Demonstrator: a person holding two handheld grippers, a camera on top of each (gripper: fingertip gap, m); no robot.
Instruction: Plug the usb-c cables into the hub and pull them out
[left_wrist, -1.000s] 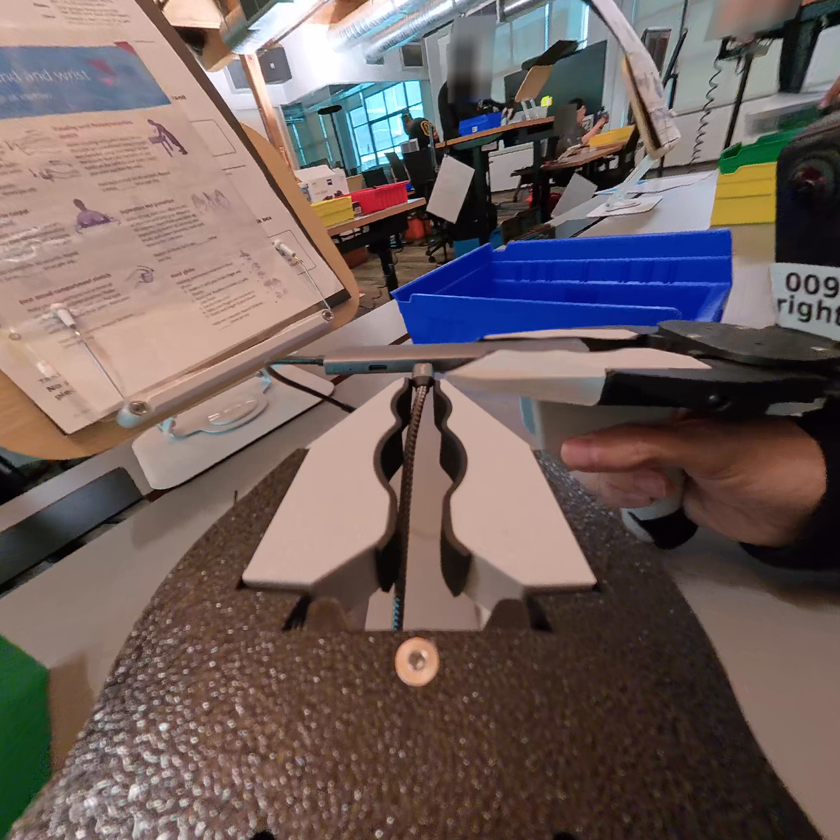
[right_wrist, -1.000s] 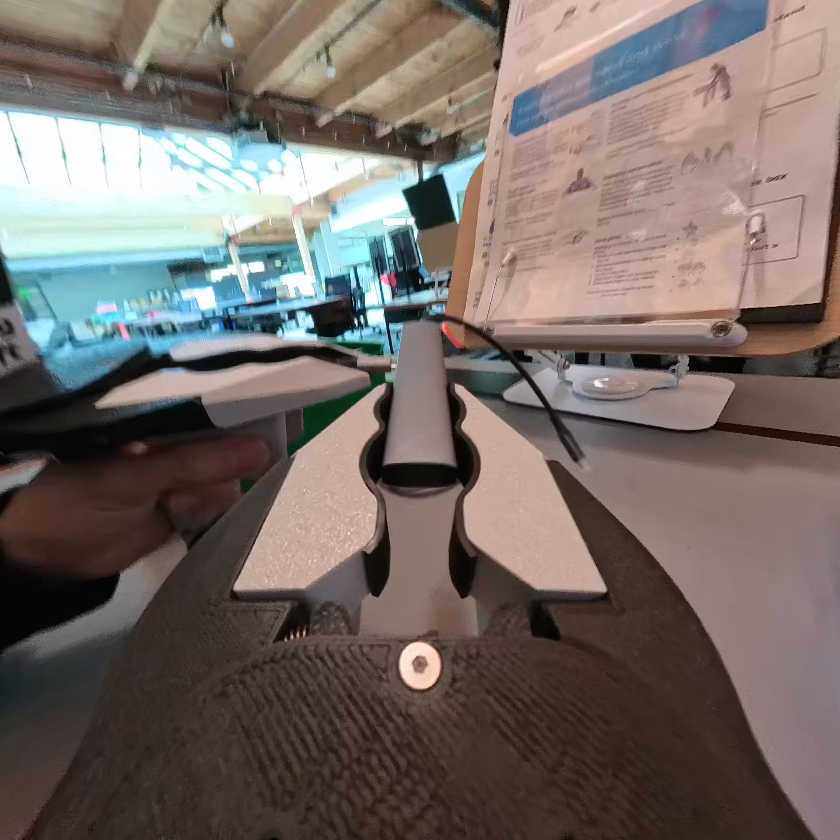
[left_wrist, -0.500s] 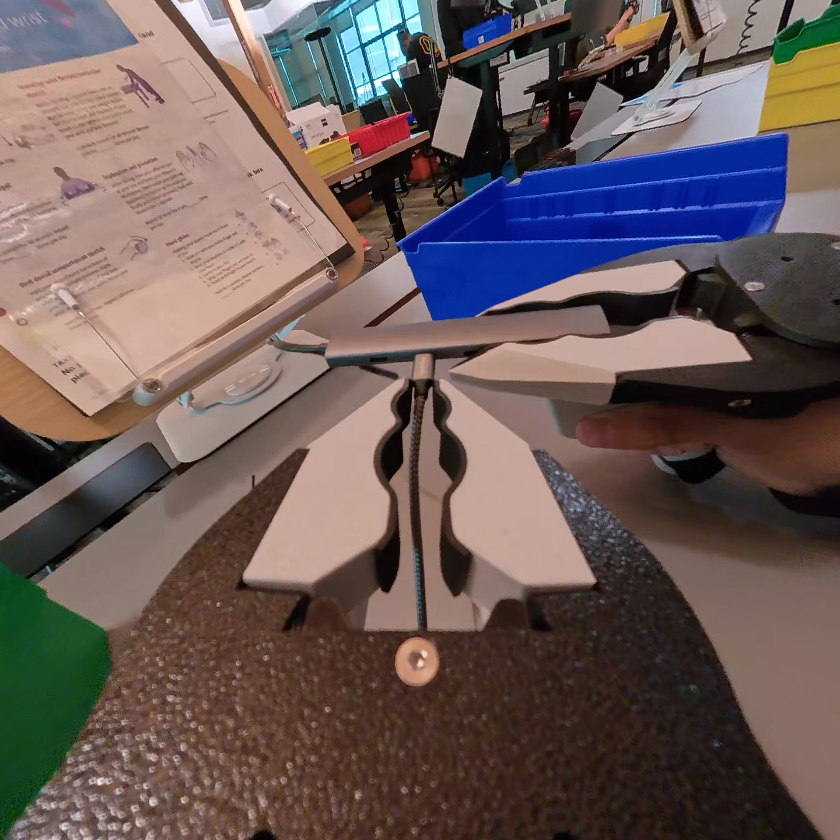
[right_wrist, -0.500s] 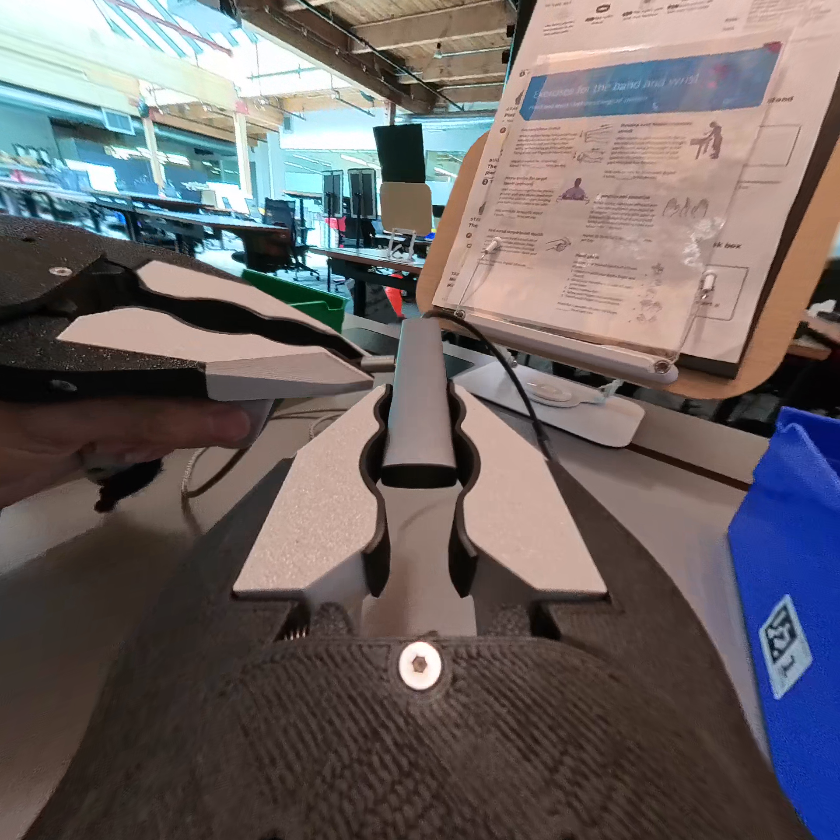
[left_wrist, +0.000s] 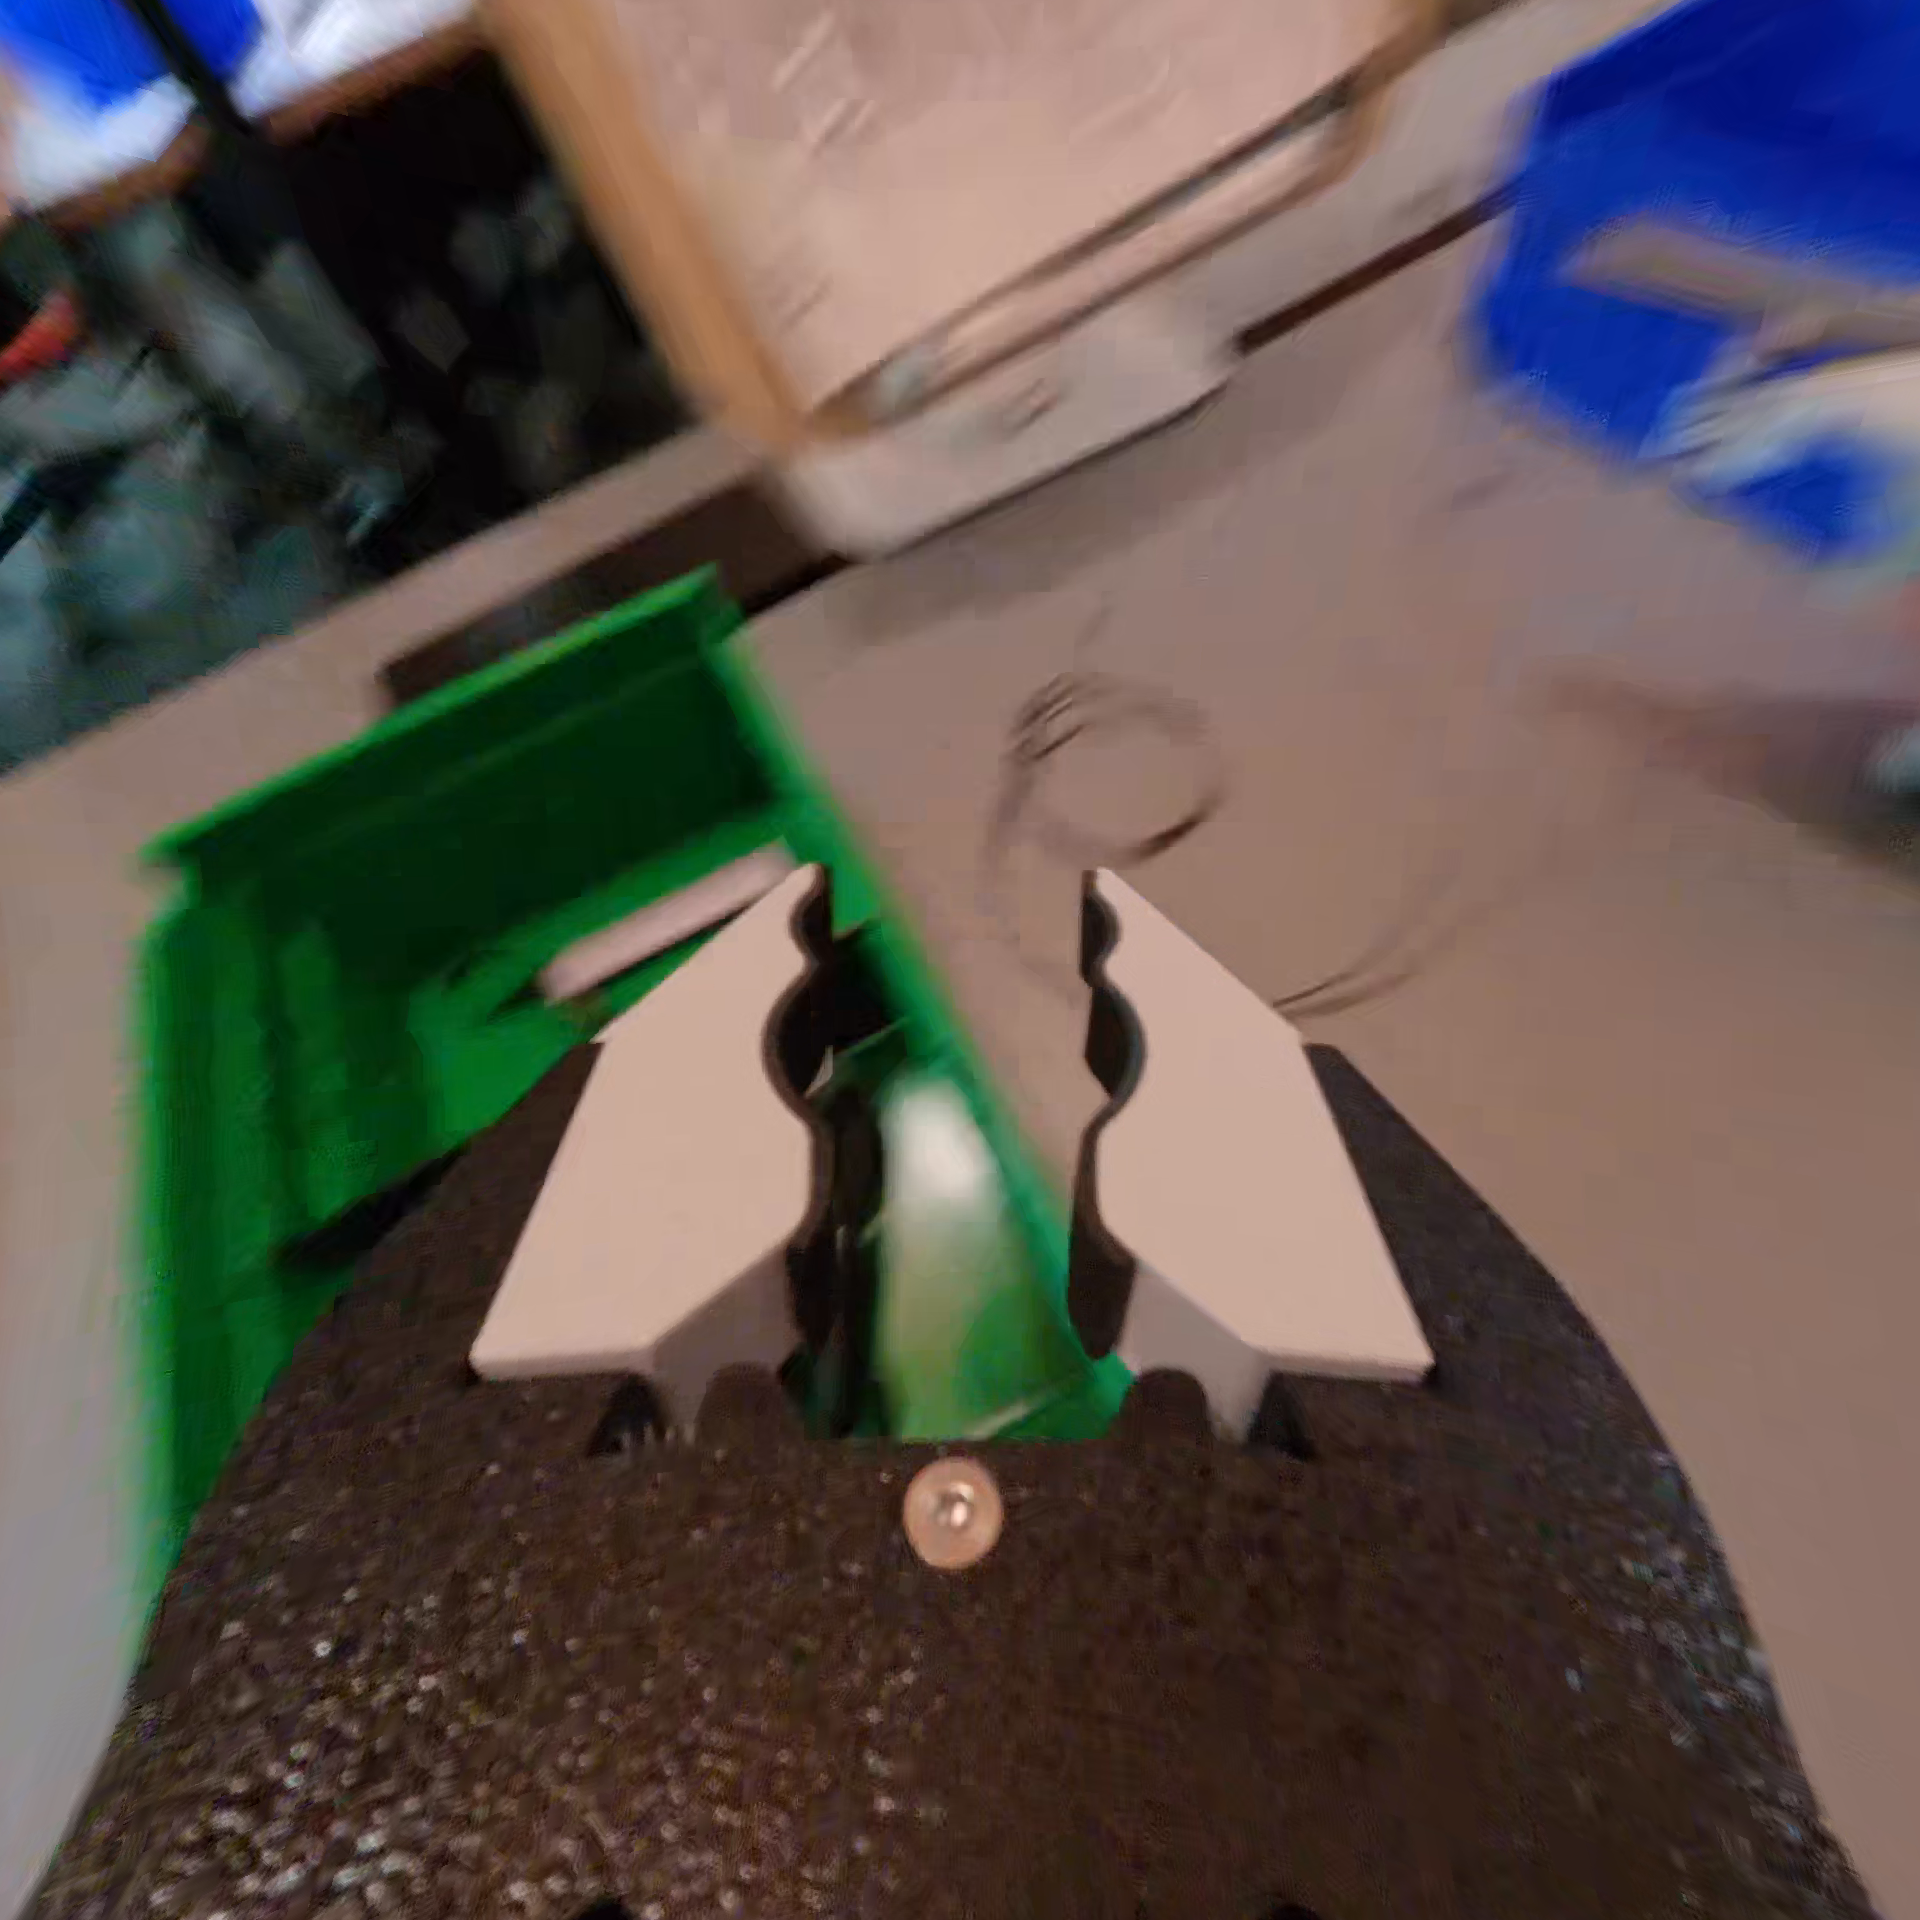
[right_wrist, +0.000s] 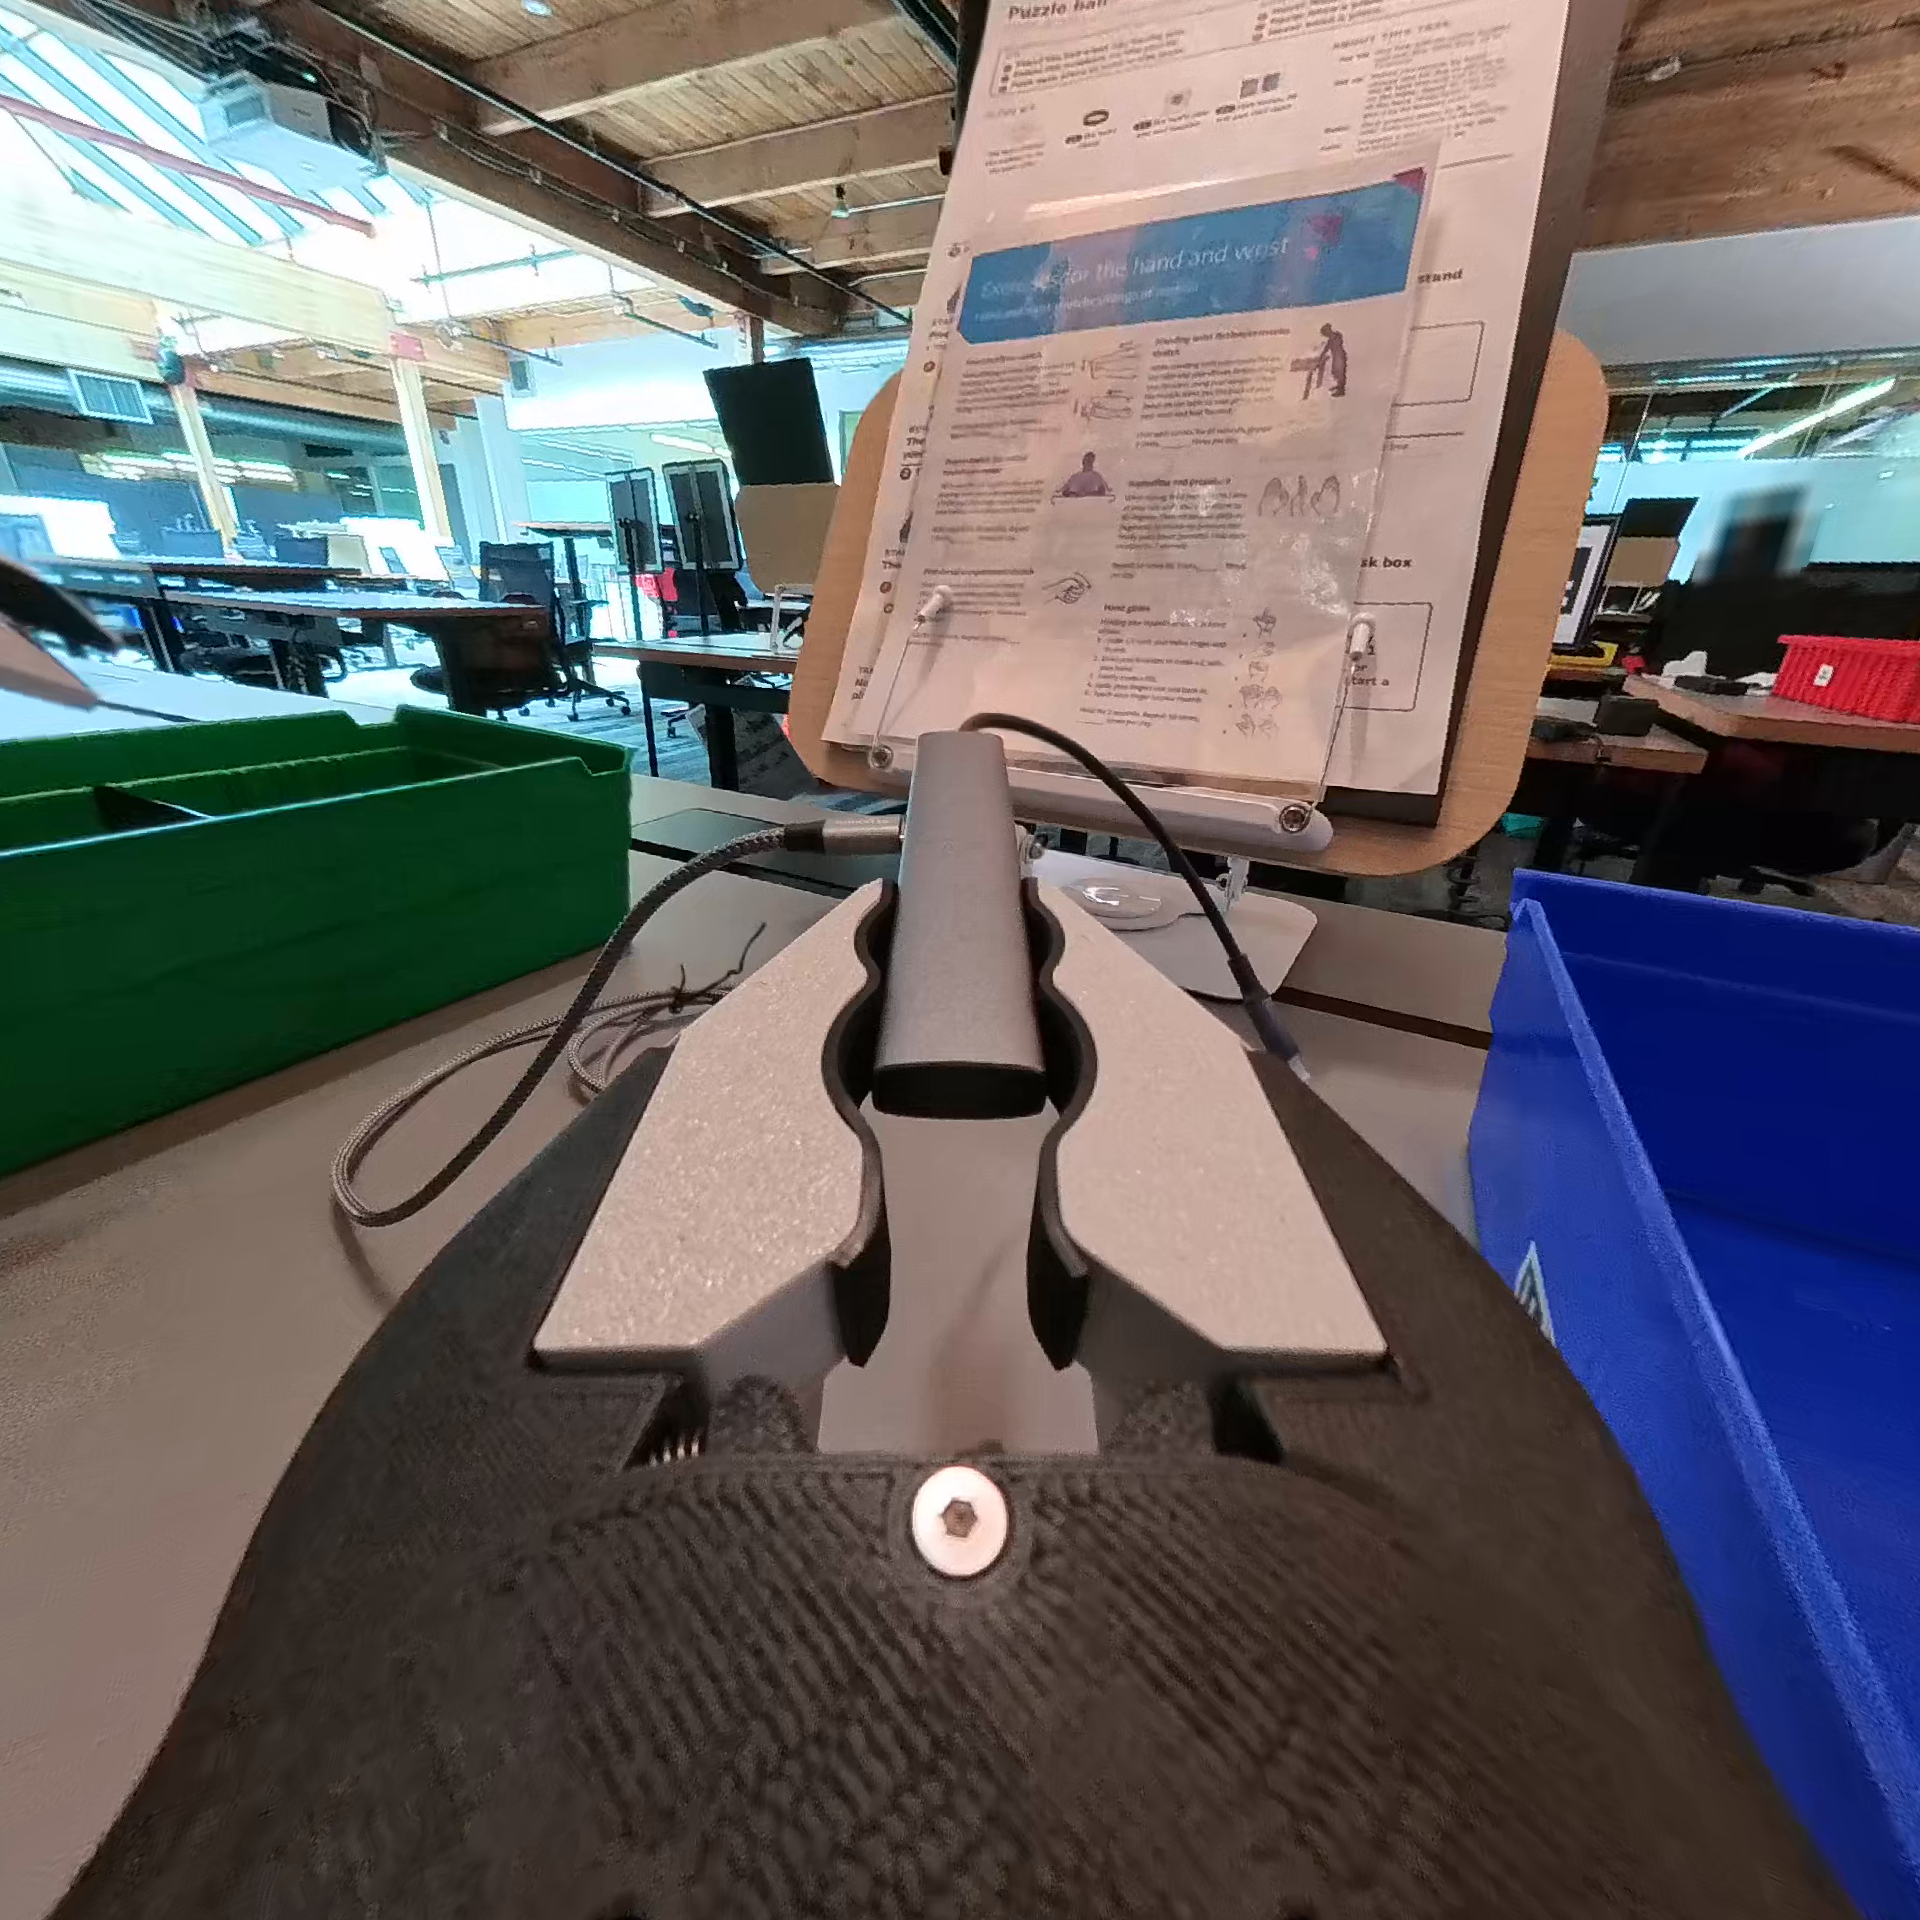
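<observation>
1 braided cable (right_wrist: 582, 997) in smooth metal hub (right_wrist: 956, 935).

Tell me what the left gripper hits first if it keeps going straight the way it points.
Probably the green bin: its near wall runs between the open left gripper fingers. The picture is blurred, so depth is unclear; the table lies just right.

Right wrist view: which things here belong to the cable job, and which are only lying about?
Belonging:
- grey hub, clamped in the right tool
- braided cable, plugged into its left side
- thin black cable

Lying about:
- green bin
- blue bin
- document stand
</observation>
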